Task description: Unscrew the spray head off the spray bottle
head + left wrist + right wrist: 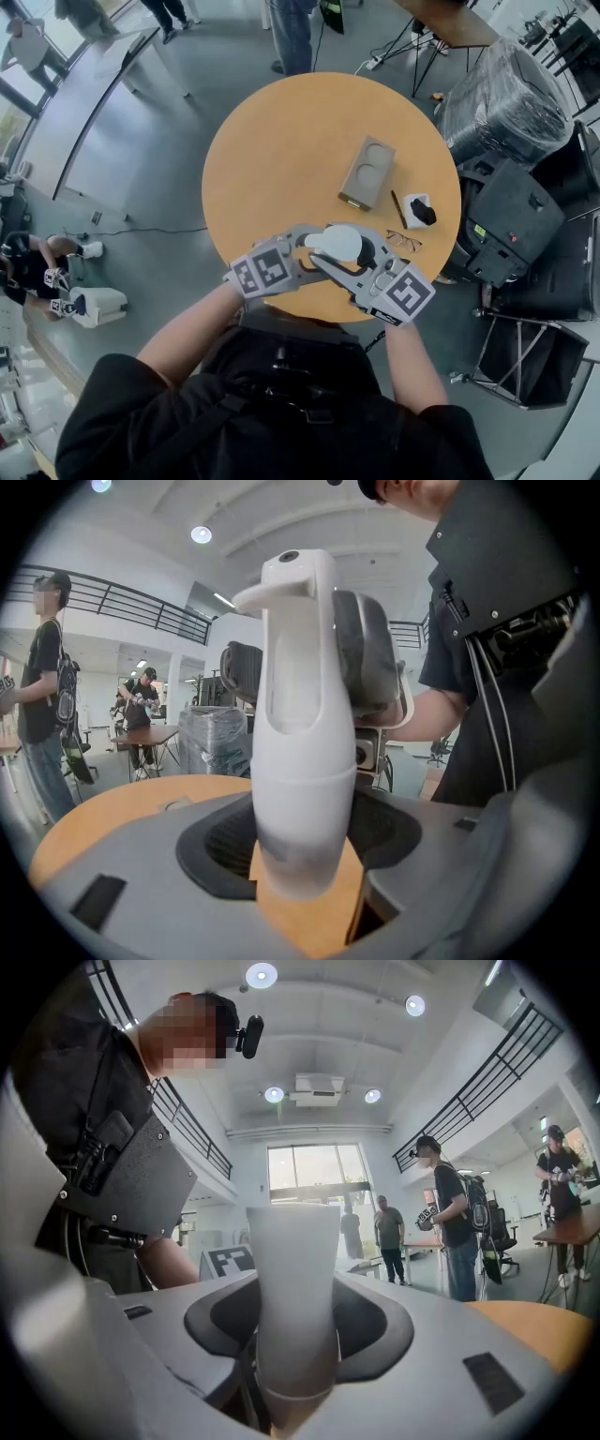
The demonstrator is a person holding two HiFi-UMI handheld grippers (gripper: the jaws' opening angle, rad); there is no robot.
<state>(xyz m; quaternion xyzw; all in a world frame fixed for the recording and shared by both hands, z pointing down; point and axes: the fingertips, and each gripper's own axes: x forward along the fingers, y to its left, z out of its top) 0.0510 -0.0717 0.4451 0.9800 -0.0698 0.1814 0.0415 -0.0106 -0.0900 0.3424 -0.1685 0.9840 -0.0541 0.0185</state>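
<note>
1. As I look along its jaws, my left hand-held gripper [305, 832] pinches the base end of the spray bottle [337, 242].
2. My right hand-held gripper [298, 1321] clamps it nearer the spray head [291, 583].
3. The bottle hangs above the near edge of the table [281, 150].

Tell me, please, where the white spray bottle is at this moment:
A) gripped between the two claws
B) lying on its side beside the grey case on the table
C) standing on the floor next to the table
A: the left claw and the right claw each close on the white spray bottle from opposite sides, over the near edge of the round table.
</note>
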